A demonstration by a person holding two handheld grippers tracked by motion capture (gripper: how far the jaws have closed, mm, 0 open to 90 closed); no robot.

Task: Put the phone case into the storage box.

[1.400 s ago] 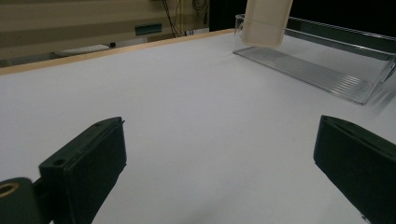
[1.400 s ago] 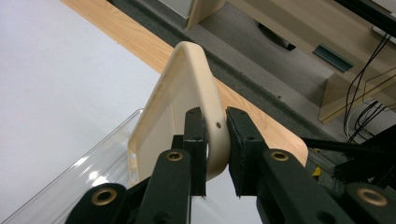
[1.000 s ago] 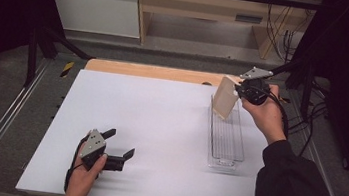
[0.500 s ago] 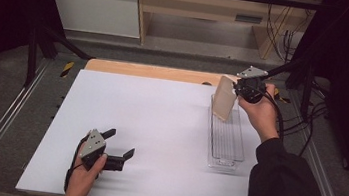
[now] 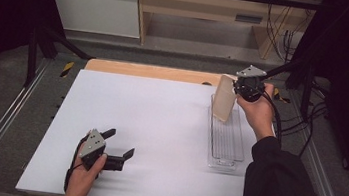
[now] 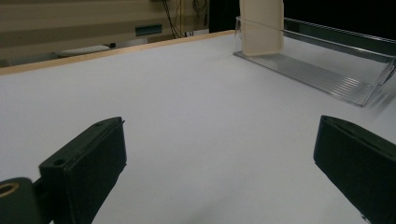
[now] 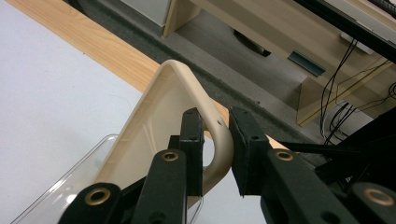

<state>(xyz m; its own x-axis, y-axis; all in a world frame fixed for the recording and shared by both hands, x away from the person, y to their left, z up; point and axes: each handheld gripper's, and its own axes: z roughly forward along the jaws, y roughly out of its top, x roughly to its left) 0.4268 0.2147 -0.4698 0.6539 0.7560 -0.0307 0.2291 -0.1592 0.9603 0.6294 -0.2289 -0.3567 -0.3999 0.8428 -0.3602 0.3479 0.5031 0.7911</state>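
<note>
Placement is in hand: right gripper, clamped on beige tray standing in clear bin's far end, likely releases next, while left gripper rests agape, well apart from the bin.

Count: 2 grippers, 1 tray, 1 clear bin, 1 table.
One left gripper and one right gripper; a single beige tray; a single clear plastic bin; one white table. Two hands on the grippers.
</note>
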